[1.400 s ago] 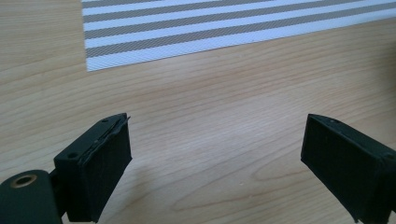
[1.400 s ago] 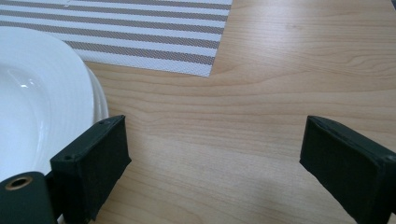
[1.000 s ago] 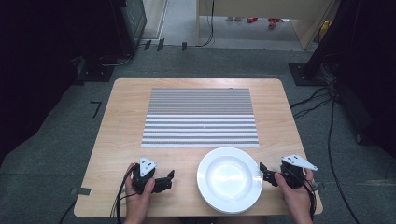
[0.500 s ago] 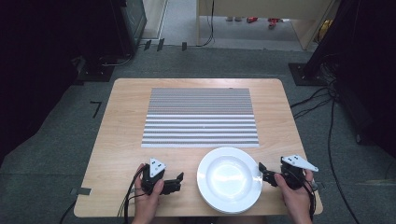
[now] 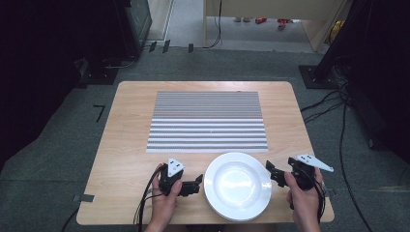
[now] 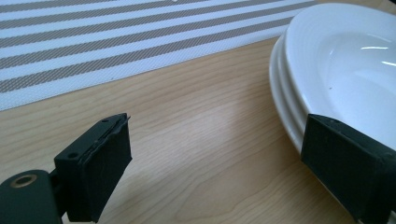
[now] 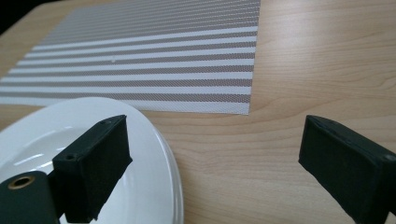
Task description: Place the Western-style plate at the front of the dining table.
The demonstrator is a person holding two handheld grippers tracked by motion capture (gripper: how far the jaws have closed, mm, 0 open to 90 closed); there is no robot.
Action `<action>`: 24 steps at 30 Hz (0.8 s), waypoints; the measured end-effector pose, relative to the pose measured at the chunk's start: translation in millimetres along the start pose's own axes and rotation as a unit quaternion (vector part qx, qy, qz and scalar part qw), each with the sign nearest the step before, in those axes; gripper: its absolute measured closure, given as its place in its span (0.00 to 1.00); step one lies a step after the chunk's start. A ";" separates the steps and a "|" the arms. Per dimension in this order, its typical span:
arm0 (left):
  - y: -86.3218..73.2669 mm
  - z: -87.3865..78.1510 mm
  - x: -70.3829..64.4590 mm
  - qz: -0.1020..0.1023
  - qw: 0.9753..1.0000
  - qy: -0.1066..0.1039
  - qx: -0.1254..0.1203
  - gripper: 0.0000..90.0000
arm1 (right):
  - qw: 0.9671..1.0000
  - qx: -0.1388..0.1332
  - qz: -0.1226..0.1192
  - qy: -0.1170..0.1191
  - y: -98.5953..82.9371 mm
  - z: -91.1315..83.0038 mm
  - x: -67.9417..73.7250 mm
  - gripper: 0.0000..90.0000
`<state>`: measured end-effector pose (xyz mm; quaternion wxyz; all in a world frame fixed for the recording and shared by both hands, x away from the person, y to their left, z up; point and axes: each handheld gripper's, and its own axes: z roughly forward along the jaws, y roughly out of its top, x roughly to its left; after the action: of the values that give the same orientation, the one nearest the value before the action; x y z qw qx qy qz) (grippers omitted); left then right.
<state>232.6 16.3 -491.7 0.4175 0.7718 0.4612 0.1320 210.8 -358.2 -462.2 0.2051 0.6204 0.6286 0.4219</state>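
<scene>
Both jaws spread wide, the left gripper [image 5: 197, 182] at nine o'clock and the right gripper [image 5: 269, 171] at three o'clock flank a stack of white plates [image 5: 238, 185], apparently poised to lift it. The plates sit face up at the table [image 5: 125, 145] front edge, round and without a long axis, just below the striped placemat [image 5: 208, 121].
</scene>
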 end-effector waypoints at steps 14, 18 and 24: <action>1.6 -1.0 -14.5 -0.006 0.999 -0.044 -0.002 0.10 | 0.999 -0.005 -0.001 0.033 -33.7 -4.4 9.9 0.19; 0.8 -1.8 -21.6 0.000 0.998 -0.057 0.000 0.10 | 0.999 -0.010 -0.009 0.043 -36.4 -6.6 19.6 0.24; -0.5 -1.3 -27.7 0.000 0.998 -0.068 -0.001 0.12 | 0.999 -0.013 0.003 0.051 -41.0 -9.6 25.2 0.29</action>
<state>216.6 -5.7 -486.3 0.4487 0.7784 0.4318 0.0800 174.8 -331.6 -482.3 0.1797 0.5974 0.6307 0.4615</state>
